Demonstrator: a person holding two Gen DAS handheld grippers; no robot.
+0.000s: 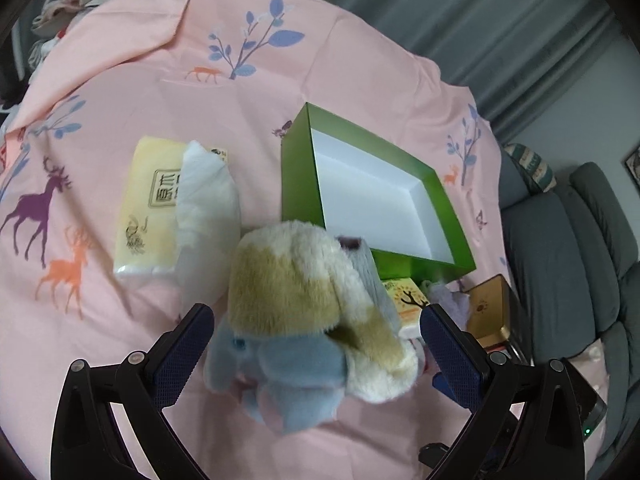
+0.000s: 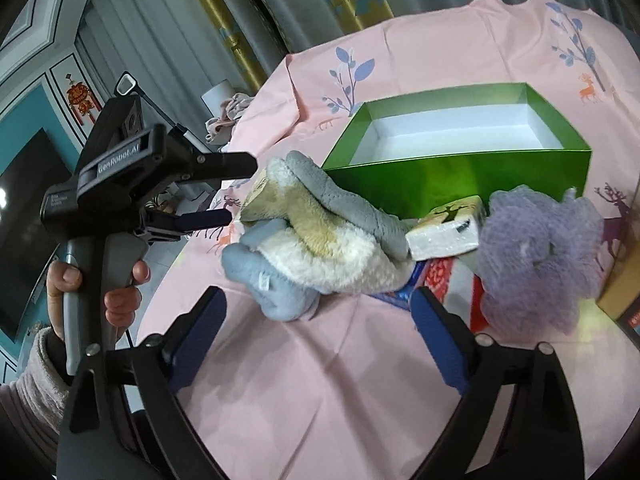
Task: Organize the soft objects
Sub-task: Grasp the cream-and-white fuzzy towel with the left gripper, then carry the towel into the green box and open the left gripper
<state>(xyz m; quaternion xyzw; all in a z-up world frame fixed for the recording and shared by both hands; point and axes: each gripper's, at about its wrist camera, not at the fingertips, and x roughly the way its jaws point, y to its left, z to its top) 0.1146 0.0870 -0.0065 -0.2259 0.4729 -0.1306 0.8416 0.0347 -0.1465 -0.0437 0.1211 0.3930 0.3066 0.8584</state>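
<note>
A plush toy (image 1: 304, 304), cream and tan with grey-blue limbs, lies on the pink printed cloth (image 1: 120, 340). My left gripper (image 1: 318, 314) stands open around it, and both blue pad faces show bare beside the fur. In the right wrist view the plush toy (image 2: 320, 240) sits just beyond my open right gripper (image 2: 318, 312), which has nothing between its fingers. The left gripper (image 2: 242, 191) reaches the toy's far left end there. An open green box (image 1: 296, 168) with a white inside stands behind the toy, and the green box (image 2: 460, 184) holds nothing.
A yellow tissue pack (image 1: 148, 208) and a white fluffy item (image 1: 208, 216) lie left of the box. A purple mesh pouf (image 2: 536, 256), a small tissue packet (image 2: 448, 228) and a gold box (image 1: 488, 316) crowd the right. A grey sofa (image 1: 560, 260) lies past the edge. A hand (image 2: 120, 300) holds the left gripper.
</note>
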